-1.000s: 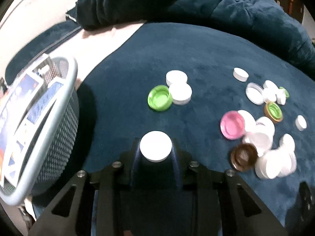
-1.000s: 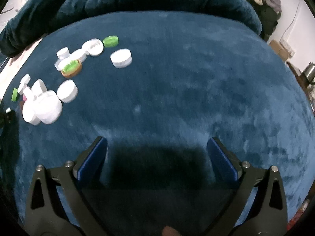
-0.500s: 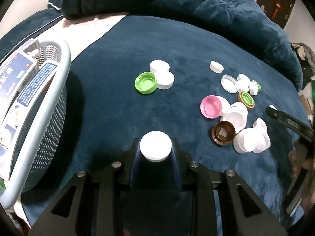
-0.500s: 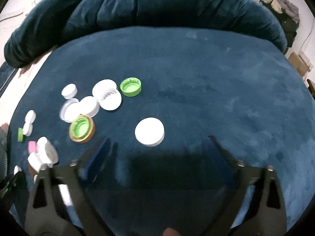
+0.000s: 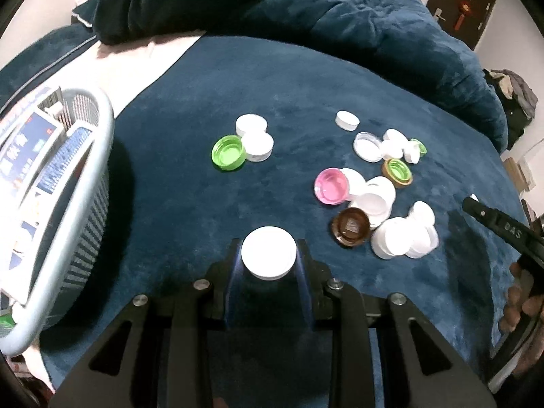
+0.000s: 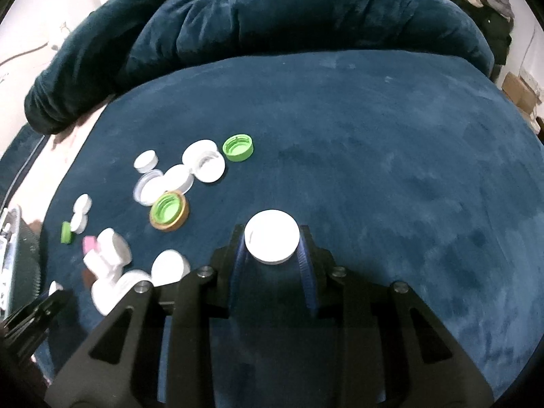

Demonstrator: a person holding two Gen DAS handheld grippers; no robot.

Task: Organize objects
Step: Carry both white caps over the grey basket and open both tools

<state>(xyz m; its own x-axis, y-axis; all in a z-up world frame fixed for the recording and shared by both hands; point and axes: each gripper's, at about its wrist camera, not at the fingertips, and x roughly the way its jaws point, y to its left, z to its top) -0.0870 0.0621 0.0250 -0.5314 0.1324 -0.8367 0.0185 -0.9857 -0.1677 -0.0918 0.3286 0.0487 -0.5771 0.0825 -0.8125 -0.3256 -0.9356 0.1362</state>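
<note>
The left gripper [image 5: 268, 258] is clamping 1 white cap [image 5: 268, 252] near the bed's [image 5: 204, 102] left-edge basket [image 5: 102, 129], visible only in its view. The right gripper [image 6: 272, 248] is closing on another white cap [image 6: 272, 241].

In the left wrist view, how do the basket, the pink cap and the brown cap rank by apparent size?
1. basket, by far the largest.
2. pink cap and brown cap: they look alike, so I do not rank them.
</note>
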